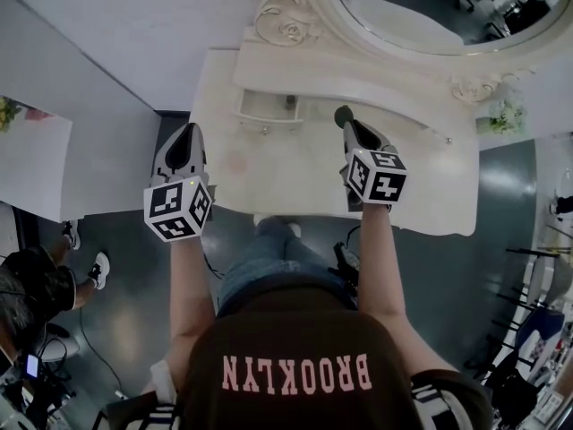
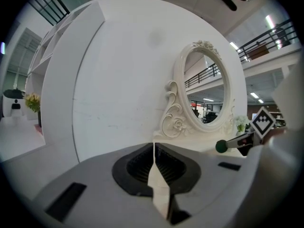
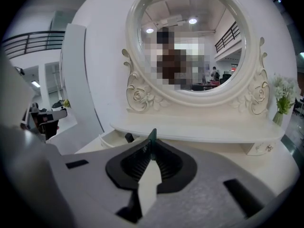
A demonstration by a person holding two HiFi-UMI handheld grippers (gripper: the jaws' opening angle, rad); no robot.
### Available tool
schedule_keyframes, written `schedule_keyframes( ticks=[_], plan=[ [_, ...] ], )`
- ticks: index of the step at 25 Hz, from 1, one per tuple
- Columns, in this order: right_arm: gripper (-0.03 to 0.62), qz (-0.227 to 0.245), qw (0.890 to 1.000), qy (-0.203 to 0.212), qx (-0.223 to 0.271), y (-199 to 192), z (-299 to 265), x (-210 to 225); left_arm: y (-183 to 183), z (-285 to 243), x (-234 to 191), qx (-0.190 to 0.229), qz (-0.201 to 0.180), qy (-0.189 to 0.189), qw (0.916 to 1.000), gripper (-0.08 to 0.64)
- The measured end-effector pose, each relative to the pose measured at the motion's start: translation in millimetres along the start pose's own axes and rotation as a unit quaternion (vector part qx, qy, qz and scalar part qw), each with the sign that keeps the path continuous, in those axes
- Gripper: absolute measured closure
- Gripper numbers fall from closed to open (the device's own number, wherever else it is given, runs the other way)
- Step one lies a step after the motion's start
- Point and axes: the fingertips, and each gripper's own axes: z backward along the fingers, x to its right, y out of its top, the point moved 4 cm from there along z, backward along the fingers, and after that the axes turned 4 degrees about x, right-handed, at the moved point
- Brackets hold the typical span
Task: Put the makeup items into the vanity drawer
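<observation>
- The right gripper [image 3: 151, 151], low in the centre of its own view, has its jaws nearly together, clamped on a thin dark green makeup item [image 3: 151, 137] that is seen edge-on there and juts past the jaw tips.
- In the head view this gripper sits right of centre over the white vanity table [image 1: 295, 173], with the item's rounded end pointing toward the raised shelf at the back.
- The left gripper [image 2: 154, 156] has its jaws pressed fully together with nothing between them. In the head view it hangs left of centre, beside the table's left edge.
- The vanity drawer [image 1: 261, 106] stands open in the upper centre of the head view, between the 2 grippers, with 1 small dark object [image 1: 290, 102] inside at its right end.
- An oval mirror [image 1: 421, 12] in a carved scroll frame fills the upper right of the head view.
- White flowers [image 3: 284, 94] stand at the right edge of the right gripper view.
</observation>
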Motion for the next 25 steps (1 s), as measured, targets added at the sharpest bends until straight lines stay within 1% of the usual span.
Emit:
schedule_keyframes(
  ticks=[5,10,17,25],
  plan=[
    [0.571,0.010,1.000,0.022,0.011,12,-13,-20,2,6,-13,0.009,0.002,0.015,0.9998,0.549],
    [0.571,0.033,0.998,0.054,0.015,21,-29,-46,1,14,-32,0.016,0.011,0.039,0.9990,0.549],
    [0.571,0.062,0.993,0.096,0.019,37,-52,-82,2,21,-56,0.022,0.017,0.065,0.9975,0.549],
    [0.571,0.083,0.987,0.140,0.011,40,-78,-124,0,34,-85,0.020,0.020,0.098,0.9948,0.549]
  ],
)
